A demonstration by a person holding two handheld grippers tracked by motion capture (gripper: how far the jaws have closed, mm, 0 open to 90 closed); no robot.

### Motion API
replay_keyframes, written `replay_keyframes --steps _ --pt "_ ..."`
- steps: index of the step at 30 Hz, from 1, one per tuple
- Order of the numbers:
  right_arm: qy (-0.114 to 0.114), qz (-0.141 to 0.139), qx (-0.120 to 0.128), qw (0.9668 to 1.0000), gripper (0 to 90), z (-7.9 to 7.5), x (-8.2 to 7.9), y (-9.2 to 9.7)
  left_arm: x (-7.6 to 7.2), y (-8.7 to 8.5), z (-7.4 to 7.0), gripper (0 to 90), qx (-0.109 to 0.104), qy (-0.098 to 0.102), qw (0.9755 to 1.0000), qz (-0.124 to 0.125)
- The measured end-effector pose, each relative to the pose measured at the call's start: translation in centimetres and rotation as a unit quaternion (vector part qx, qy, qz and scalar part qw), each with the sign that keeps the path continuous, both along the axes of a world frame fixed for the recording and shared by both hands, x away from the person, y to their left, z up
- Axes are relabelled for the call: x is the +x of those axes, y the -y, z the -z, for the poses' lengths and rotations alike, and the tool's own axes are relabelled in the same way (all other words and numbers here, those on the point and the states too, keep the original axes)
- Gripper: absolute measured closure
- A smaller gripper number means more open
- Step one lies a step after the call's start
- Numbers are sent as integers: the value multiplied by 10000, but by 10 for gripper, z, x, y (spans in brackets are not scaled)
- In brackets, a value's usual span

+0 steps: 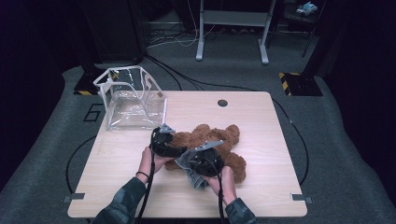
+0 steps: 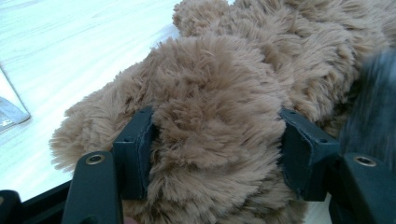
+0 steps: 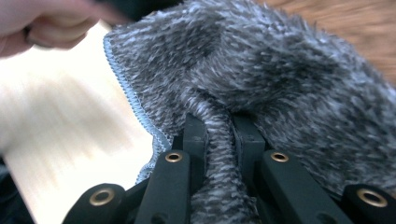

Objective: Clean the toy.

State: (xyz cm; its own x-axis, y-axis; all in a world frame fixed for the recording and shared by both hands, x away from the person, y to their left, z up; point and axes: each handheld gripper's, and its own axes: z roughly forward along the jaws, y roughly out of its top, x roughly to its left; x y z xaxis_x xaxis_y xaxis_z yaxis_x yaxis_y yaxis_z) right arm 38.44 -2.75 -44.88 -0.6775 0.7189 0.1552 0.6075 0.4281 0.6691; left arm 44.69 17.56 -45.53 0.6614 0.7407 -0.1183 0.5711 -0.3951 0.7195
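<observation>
Lying at far left: clear bag [image 1: 130,98], open, empty, at the table [image 1: 261,121] corner.
Left gripper [image 1: 164,142]: clamped on a plush limb, fur bulging between the jaws.
Teddy bear [image 1: 219,144]: mid-table, soft, light, squashy; hold a limb or the body.
Right gripper [image 1: 205,161]: pinching a fold of grey cloth [image 3: 280,79].
Cloth: against the bear, limp, fuzzy; pinch near the stitched hem.

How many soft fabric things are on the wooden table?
2. A brown plush teddy bear lies at the table's middle, held by the left gripper. A grey fuzzy cloth lies against it, pinched by the right gripper. More may be hidden underneath.
</observation>
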Motion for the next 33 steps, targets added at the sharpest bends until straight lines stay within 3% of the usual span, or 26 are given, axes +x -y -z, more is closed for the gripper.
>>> replay_keyframes --steps 3,7,10,12,15,17,18,21,23,25,28,33 --pt "-108 167 -13 9998 792 7 5 6 0 1 0 355 34 5 10000 13" --pt "-318 102 -149 9993 794 29 5 2 -3 2 1 354 71 48 10000 23" --pt "-344 24 -183 9992 792 26 1 5 -3 1 1 355 10 54 10000 -8" --pt "-185 63 -34 9998 791 15 -3 14 -2 0 2 355 -11 73 10000 0" --pt "316 390 55 9987 792 -11 -10 30 -2 -1 3 355 -49 95 9999 -36" --pt "650 669 -63 9956 791 -24 -10 44 -3 0 3 355 -45 112 9999 -40" --pt "694 753 -121 9947 792 -25 -8 48 -3 -1 3 355 -43 105 9999 -31" --pt "569 1056 -258 9924 792 -16 -1 62 -2 -1 3 355 -46 123 9999 -24" --pt "369 1050 -370 9931 791 1 3 68 -2 0 3 355 -56 120 9999 -32" --pt "275 1091 -396 9929 791 8 1 72 -2 0 3 354 -75 142 9999 -37" --pt "302 1230 -223 9917 791 3 -2 84 -1 -2 4 354 -128 144 9998 -42" --pt "540 1525 -198 9866 791 -12 -7 109 -3 -2 3 347 -96 311 9995 -37"
